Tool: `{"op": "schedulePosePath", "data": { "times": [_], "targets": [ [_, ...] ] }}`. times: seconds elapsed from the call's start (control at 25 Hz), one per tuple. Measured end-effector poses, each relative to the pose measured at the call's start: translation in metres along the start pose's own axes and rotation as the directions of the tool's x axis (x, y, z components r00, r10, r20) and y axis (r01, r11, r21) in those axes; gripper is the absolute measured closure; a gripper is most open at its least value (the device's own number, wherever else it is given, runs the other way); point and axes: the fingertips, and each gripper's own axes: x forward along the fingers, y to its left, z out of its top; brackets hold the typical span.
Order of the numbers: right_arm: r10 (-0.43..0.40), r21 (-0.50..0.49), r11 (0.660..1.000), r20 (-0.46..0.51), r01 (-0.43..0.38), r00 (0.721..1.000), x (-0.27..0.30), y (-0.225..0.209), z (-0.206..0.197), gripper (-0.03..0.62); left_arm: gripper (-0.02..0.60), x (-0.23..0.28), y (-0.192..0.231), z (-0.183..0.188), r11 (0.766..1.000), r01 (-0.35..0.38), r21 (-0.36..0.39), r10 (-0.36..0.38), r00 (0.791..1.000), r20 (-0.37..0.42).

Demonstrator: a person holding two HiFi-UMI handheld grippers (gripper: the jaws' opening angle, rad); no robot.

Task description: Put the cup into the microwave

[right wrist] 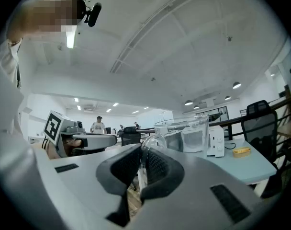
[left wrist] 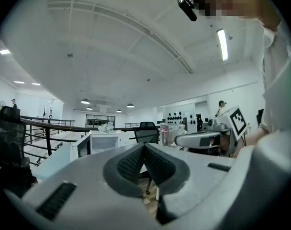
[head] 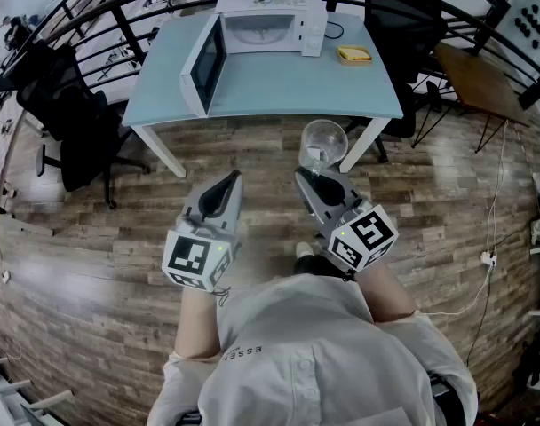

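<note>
A clear glass cup (head: 323,142) hangs in the air in front of the table's near edge, and my right gripper (head: 307,174) is shut on its handle. In the right gripper view the cup (right wrist: 184,134) stands upright just beyond the closed pads (right wrist: 154,166). The white microwave (head: 268,21) sits at the back of the light-blue table (head: 279,87) with its door (head: 204,66) swung open to the left. My left gripper (head: 229,181) is level beside the right one, shut and holding nothing. In its own view the pads (left wrist: 132,163) meet.
A small yellow object (head: 353,55) lies on the table right of the microwave. Black office chairs stand at the left (head: 75,122) and behind the table at the right (head: 401,16). A wooden side table (head: 480,80) is at the right, a dark railing (head: 101,16) behind.
</note>
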Motion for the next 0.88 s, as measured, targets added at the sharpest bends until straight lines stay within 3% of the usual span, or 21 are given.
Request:
{"op": "schedulePosePath", "data": {
  "times": [0.36,0.88],
  "targets": [
    [0.019,-0.005,1.0,0.004,-0.019,1.0,0.0,-0.004,0.01,0.572,0.581,0.007,-0.002,0.002,1.0,0.009,-0.001,-0.009,1.0,-0.001],
    [0.007,0.052,0.999,-0.001,-0.007,1.0,0.007,-0.019,-0.007,0.572,0.581,0.017,0.004,-0.012,1.0,0.012,-0.018,-0.012,1.0,-0.024]
  ]
}}
